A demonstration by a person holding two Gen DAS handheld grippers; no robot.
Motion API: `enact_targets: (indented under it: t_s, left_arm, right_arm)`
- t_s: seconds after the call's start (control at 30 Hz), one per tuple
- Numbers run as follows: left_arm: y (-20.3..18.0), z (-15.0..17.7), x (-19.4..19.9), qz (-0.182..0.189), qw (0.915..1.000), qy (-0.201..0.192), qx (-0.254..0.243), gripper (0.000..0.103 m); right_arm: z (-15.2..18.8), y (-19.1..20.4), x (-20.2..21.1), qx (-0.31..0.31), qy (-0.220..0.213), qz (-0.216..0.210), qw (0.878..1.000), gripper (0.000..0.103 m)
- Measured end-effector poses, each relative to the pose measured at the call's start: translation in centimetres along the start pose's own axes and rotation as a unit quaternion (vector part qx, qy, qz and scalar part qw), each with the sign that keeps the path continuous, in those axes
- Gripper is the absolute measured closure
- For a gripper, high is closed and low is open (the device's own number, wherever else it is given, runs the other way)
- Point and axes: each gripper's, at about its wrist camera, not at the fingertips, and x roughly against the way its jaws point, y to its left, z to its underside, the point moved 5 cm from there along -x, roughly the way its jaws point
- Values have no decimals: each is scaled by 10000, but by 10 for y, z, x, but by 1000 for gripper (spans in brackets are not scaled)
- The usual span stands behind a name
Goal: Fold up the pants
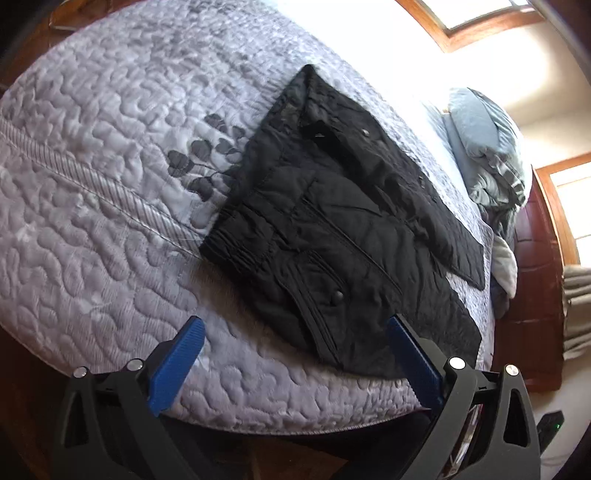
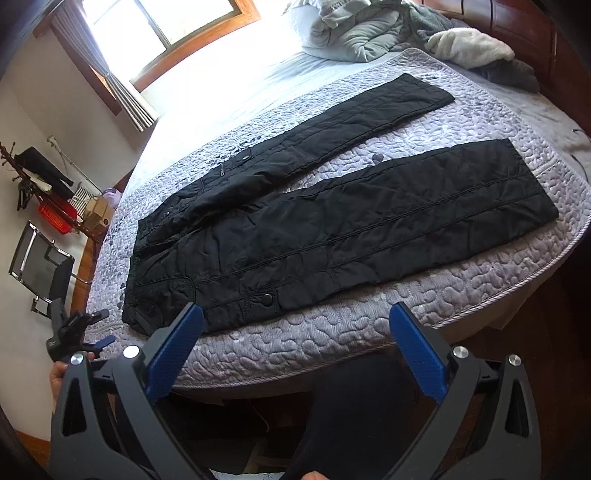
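Two wide-spread legs of quilted black pants point(image 2: 332, 229) on puckered grey bedspread point(image 2: 461, 291).

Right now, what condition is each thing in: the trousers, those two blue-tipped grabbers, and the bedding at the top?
Black pants: unfolded, flat on the quilt, legs spread apart.
Pocket button: fastened.
Left gripper: open, empty, at the waistband end.
Right gripper: open, empty, at the bed's near edge.
Grey bedding: crumpled in a heap at the head of the bed.
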Motion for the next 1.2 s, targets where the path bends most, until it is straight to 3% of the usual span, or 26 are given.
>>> enact_targets:
  t_s: [0.1,0.17,0.3,0.37,0.57,0.63,0.67,0.7,0.77,0.8,0.87,0.93,1.0,1.03,1.13,1.17,1.2]
  left_arm:
    - [11,0,-22,218,9988,218,380,4]
    - [0,-5,-38,437,9983,230,323,8]
    - [-7,-2,-56,309,9978,368,454,48]
    - [0,-2,-59,209,9978,290,555,58]
    - [8,7,-62,588,9948,-29,829,83]
    - [4,9,-62,477,9966,-182,654,86]
    - [2,9,-60,413,9972,-238,582,86]
    - [1,9,-60,344,9976,-270,536,86]
    - [0,8,-61,239,9983,-239,484,85]
    - [0,7,-62,234,9981,-227,531,82]
    - [2,6,-66,270,9971,-212,686,78]
    - [5,6,-68,338,9958,-195,823,77]
    - [6,5,-66,335,9957,-196,843,76]
    - [9,7,-66,289,9959,-201,832,76]
    - [8,9,-64,209,9955,-295,871,81]
    - [7,10,-63,167,9954,-366,868,84]
    - [7,11,-61,121,9953,-445,848,85]
  right_arm:
    - [-2,-8,-10,-23,80,58,9999,2]
    - [-3,-15,-16,-28,103,77,9999,2]
    - [-4,-34,-28,-130,138,101,9998,2]
    - [-5,-47,-38,-171,237,179,9994,2]
    - [-14,-131,-66,-977,386,90,9944,6]
    - [-21,-173,-64,-1321,202,252,9907,31]
    - [-24,-198,-64,-1589,176,301,9867,59]
    - [-27,-221,-64,-1864,153,268,9820,62]
    - [-33,-272,-63,-2363,68,362,9710,56]
    - [-37,-297,-61,-2617,0,421,9642,44]
    - [-43,-342,-52,-3218,-294,363,9457,32]
    - [-51,-376,-49,-3455,-453,465,9362,28]
    - [-54,-401,-52,-3706,-470,519,9261,16]
    - [-55,-413,-55,-3894,-479,485,9185,16]
    - [-59,-428,-65,-4052,-528,268,9123,19]
    - [-60,-430,-69,-4036,-552,199,9131,26]
    - [-61,-430,-73,-4000,-541,158,9148,41]
